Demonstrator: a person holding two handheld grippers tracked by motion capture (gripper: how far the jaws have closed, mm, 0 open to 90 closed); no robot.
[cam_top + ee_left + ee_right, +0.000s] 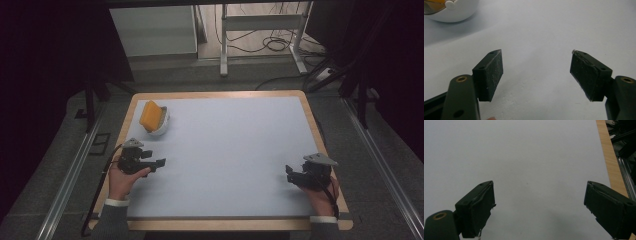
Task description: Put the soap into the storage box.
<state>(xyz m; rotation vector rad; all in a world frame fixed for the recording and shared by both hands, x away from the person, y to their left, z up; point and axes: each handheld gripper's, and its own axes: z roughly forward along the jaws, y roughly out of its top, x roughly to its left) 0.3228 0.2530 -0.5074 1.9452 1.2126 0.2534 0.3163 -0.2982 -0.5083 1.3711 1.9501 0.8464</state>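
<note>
Resting low at lower left, the left hand-held gripper (159,163) holds its jaws apart and empty, likely readied for the sponge (151,115) propped in a white bowl (161,127) at upper left of the tabletop (235,150), while the right hand-held gripper (289,172) waits open at lower right.

No readable text, label, brand, number or sign.

The pale grey sheet covering the wooden-edged bench (235,150) is blank, the round white bowl (159,125) and the yellow-orange sponge block (151,115) standing in it carry no print that can be made out, and the black pads (489,72) of the tools bear only screw holes and scuffs, no lettering.
</note>
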